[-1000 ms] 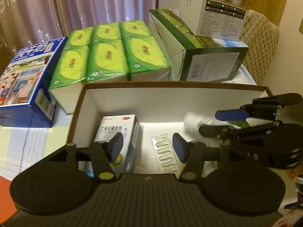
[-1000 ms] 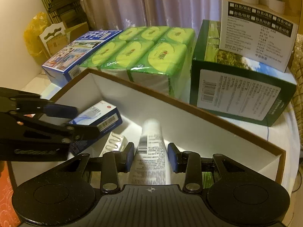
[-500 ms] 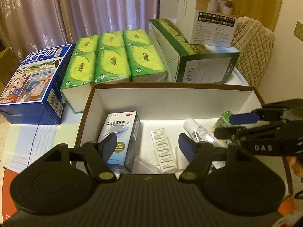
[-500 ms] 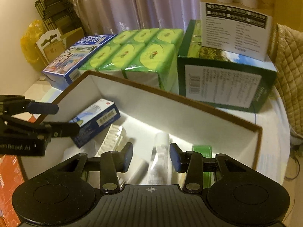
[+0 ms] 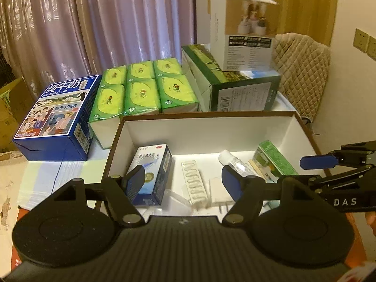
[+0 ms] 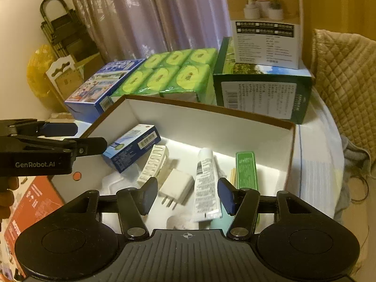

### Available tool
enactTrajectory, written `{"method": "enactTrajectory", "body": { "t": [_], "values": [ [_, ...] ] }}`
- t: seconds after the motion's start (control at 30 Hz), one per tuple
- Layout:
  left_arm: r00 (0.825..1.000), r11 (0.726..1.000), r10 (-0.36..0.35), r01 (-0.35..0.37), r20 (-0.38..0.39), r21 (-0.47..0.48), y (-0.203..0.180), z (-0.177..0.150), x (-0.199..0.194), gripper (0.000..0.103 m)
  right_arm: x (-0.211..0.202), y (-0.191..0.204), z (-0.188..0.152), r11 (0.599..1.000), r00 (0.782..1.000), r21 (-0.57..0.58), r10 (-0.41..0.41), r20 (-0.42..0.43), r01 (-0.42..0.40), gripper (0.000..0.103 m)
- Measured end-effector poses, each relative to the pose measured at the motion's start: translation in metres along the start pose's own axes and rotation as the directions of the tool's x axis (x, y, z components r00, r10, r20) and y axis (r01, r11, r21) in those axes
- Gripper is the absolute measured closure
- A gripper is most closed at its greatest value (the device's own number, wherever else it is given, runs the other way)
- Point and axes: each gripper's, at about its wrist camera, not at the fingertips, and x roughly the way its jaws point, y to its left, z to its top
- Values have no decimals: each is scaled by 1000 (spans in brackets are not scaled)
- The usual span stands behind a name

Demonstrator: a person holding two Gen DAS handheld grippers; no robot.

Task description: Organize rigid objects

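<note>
White squeeze tube lies released in the white cardboard box; right tool opening, left tool spread empty; next, fetch another item

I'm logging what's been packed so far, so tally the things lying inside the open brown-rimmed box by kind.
Blue and white medicine box: 1
White ridged plastic strip: 1
White plug adapter: 1
White tube: 1
Green carton: 1
Wooden sticks: a small bundle, not countable
A few pale items near the front wall are too unclear to name.
Total: 5 clear items, plus the sticks.
</note>
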Motion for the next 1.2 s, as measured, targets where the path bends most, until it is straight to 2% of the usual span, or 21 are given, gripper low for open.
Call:
{"method": "enactTrajectory", "body": {
  "t": [0.5,0.8,1.2],
  "values": [
    [1000,999,-16,17,6,-31,9,-48,-81,34,-66,37,-51,988,993,131,-95,67,86,47],
    [999,999,-37,36,-27,-38,17,-96,-130,34,-96,73,-87,971,989,195,-143,24,136,47],
    [997,997,-60,57,-43,-54,34,-164,-198,35,-140,147,-151,973,987,176,-157,13,153,47]
  ]
}}
